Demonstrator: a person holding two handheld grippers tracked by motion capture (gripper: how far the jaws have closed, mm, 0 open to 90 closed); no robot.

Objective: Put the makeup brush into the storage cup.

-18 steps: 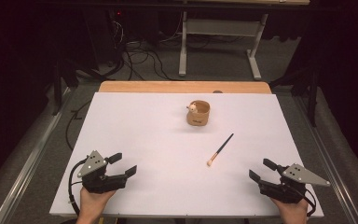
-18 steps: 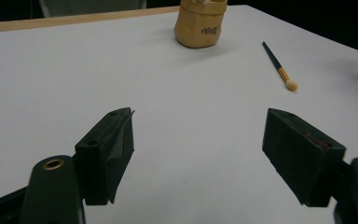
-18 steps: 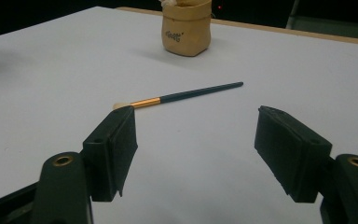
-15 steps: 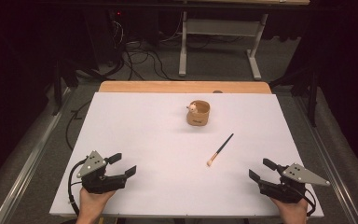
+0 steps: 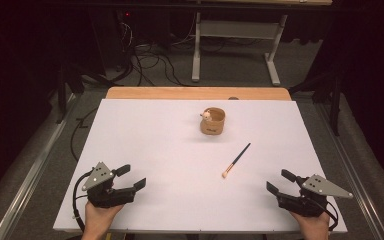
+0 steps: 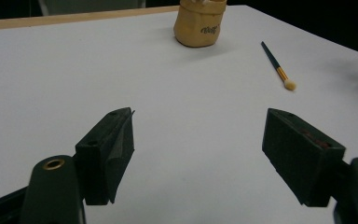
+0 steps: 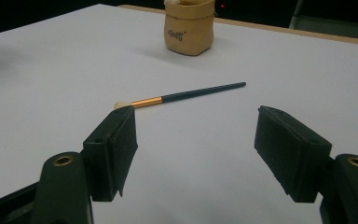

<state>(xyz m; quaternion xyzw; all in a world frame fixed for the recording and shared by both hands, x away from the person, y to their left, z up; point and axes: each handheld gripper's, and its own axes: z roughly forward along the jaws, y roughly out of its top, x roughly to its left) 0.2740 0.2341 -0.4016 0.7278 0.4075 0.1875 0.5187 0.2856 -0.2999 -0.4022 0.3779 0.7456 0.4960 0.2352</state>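
Both grippers low at the near edge of the white desk (image 5: 145, 130), jaws spread wide, nothing held. Left gripper (image 5: 131, 178) at 7 o'clock, right gripper (image 5: 280, 182) at 5 o'clock. Brush (image 5: 236, 160) lies flat just right of centre, pale bristle tip toward the near edge, nearest the right gripper. Tan pouch (image 5: 213, 121) stands upright at 12 o'clock from the brush, apart from it.
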